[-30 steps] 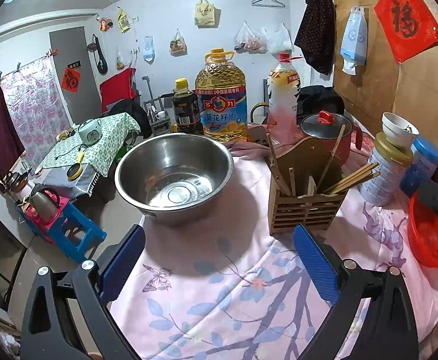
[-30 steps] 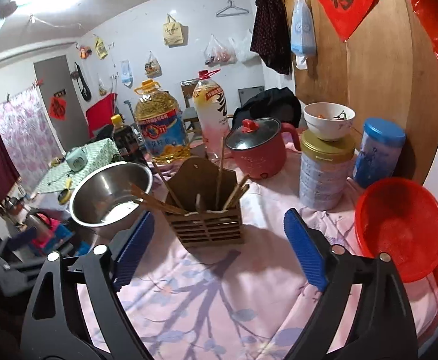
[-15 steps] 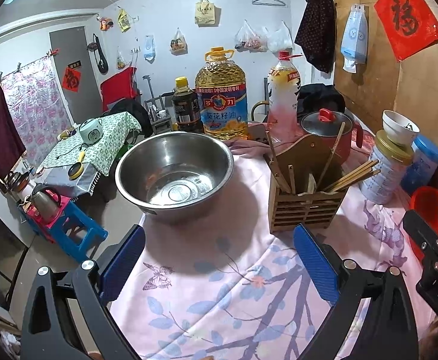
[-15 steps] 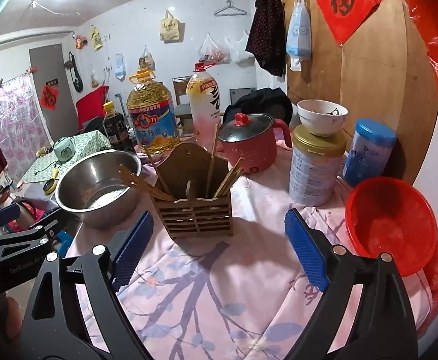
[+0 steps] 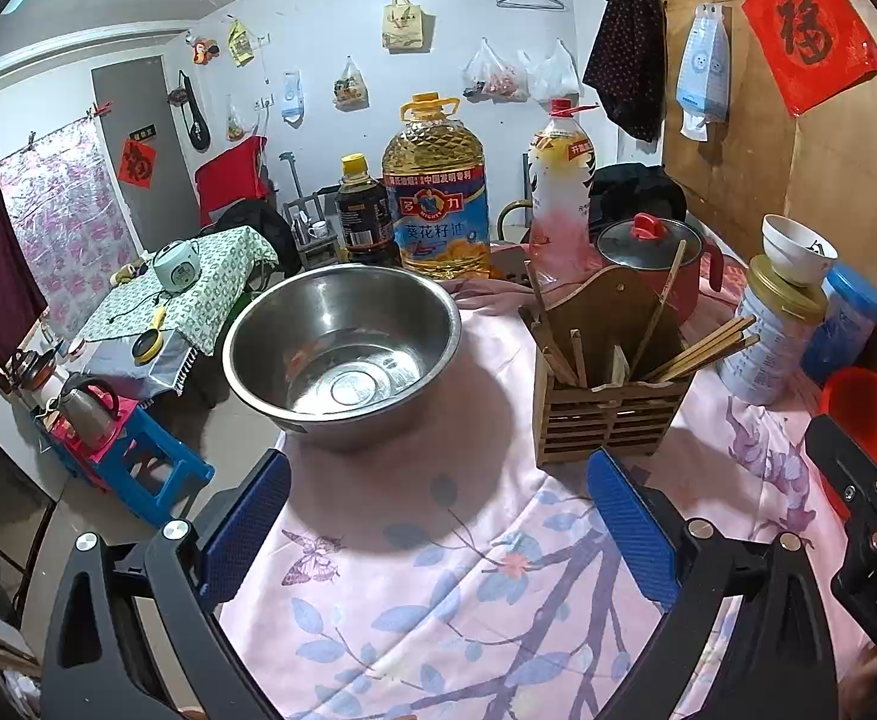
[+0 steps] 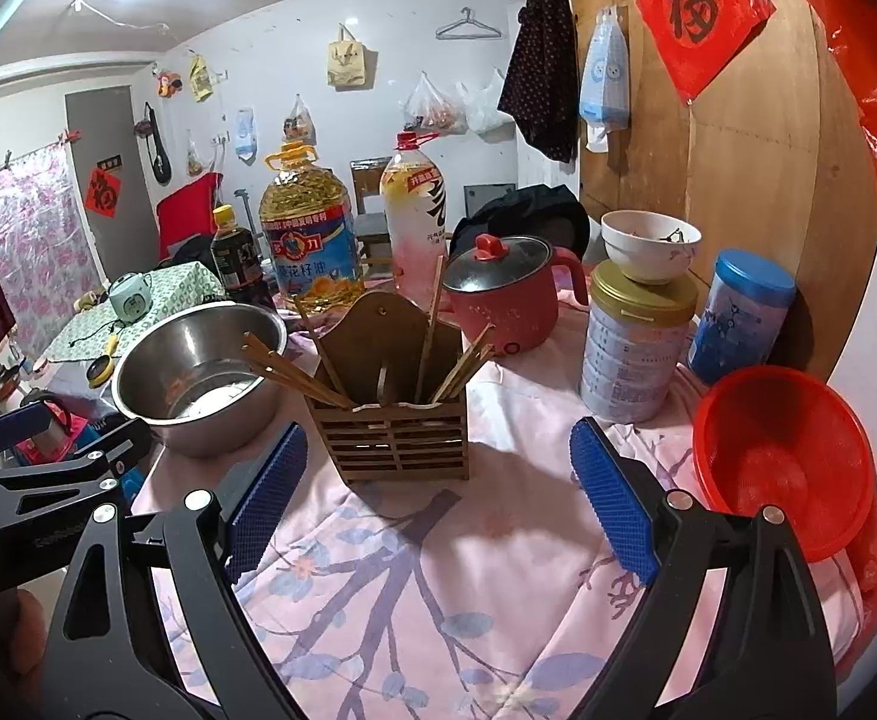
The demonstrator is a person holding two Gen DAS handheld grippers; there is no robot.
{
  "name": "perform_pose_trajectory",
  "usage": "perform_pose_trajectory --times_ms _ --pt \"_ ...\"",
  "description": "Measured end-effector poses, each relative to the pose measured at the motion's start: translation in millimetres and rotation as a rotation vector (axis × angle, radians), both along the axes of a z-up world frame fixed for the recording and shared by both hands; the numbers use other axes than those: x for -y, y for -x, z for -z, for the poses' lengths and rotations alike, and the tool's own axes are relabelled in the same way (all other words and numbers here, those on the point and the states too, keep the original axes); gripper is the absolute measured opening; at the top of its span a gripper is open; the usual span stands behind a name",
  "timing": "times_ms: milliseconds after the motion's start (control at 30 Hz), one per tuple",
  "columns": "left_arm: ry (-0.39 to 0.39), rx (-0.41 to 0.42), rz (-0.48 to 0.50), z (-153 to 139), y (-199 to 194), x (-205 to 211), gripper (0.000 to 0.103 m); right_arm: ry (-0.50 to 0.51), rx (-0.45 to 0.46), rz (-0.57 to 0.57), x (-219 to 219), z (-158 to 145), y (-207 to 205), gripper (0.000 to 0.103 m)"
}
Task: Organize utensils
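A slatted wooden utensil holder (image 5: pixel 606 408) stands on the pink floral cloth, with several wooden chopsticks (image 5: pixel 702 348) leaning in it. It also shows in the right wrist view (image 6: pixel 399 432), with chopsticks (image 6: pixel 294 369) fanning left. An empty steel bowl (image 5: pixel 342 348) (image 6: pixel 198 372) sits to its left. My left gripper (image 5: pixel 438 522) is open and empty, low over the cloth before bowl and holder. My right gripper (image 6: pixel 438 492) is open and empty, just short of the holder.
Behind stand an oil jug (image 5: pixel 435 198), a dark sauce bottle (image 5: pixel 362 216), a drink bottle (image 5: pixel 558 192) and a red electric pot (image 6: pixel 504 294). At the right are a tin with a white bowl (image 6: pixel 639 348), a blue canister (image 6: pixel 738 318) and a red basket (image 6: pixel 786 462). The table edge drops off left.
The right gripper has pulled back and shifted left, so the holder sits more central in its view and its body now shows at the left view's right edge. The left gripper barely moved.
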State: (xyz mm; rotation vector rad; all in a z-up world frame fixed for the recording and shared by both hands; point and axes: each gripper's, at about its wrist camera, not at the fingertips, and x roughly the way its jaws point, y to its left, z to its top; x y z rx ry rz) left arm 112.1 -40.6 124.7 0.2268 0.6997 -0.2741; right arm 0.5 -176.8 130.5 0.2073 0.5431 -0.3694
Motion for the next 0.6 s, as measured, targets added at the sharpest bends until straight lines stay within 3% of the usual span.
perform_pose_trajectory --times_ms 600 --pt "-0.002 -0.001 -0.002 0.1 -0.5 1.4 0.097 0.002 -0.003 -0.002 0.1 0.3 -2.4 0.087"
